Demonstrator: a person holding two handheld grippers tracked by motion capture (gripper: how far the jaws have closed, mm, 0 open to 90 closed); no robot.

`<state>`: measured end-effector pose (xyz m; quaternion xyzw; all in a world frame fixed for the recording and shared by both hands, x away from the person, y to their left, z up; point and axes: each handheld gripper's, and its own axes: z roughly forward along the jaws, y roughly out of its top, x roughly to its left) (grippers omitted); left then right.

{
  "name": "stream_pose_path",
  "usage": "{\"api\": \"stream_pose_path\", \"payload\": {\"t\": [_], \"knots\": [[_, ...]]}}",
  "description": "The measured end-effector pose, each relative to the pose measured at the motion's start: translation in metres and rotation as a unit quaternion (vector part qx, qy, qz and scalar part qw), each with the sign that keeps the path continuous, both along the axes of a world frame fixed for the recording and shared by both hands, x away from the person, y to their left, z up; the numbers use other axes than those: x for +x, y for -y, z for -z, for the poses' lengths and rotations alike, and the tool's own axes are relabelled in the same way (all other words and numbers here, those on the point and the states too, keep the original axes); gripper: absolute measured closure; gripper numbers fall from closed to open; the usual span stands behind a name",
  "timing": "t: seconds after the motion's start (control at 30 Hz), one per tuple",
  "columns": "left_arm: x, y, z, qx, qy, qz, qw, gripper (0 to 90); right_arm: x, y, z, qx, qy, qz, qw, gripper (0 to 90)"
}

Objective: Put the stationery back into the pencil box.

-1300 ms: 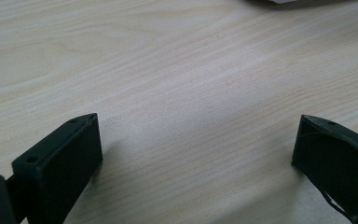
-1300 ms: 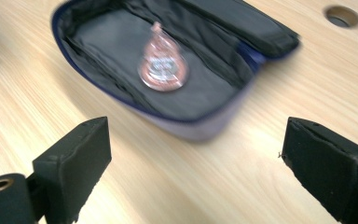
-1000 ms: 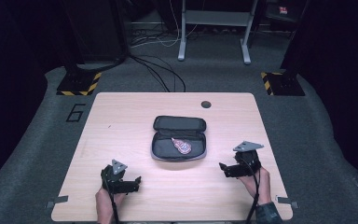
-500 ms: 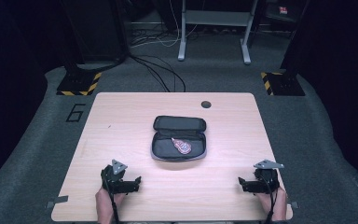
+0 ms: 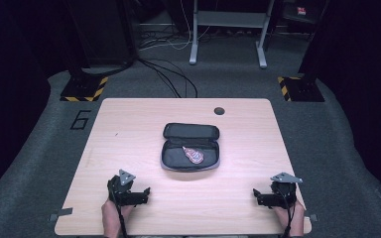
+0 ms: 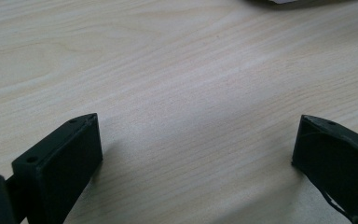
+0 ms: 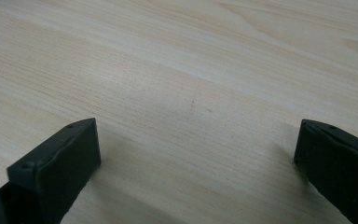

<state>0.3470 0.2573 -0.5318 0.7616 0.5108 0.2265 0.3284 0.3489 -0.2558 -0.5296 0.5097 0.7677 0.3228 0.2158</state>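
We see an open dark zip case (image 5: 191,148) lying flat at the middle of the wooden table (image 5: 129,129), with one small pinkish patterned item (image 5: 193,154) inside its lower half. Nearer to us than the case and off to its left, our left gripper (image 5: 146,191) rests low with its jaws wide apart, holding nothing. To the case's right, our right gripper (image 5: 256,192) has just been opening its jaws, nothing between them. Beyond the case, grey carpet (image 5: 228,79) carries black cables (image 5: 171,79) and a metal stand (image 5: 228,29)
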Motion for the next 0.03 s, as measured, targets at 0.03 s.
{"api": "stream_pose_path", "payload": {"t": [0.03], "knots": [[0.0000, 0.0000, 0.0000, 0.000, 0.000, 0.000, 1.0000, 1.3, -0.0001, -0.0001, 0.0000, 0.000, 0.000, 0.000, 1.0000, 0.0]]}}
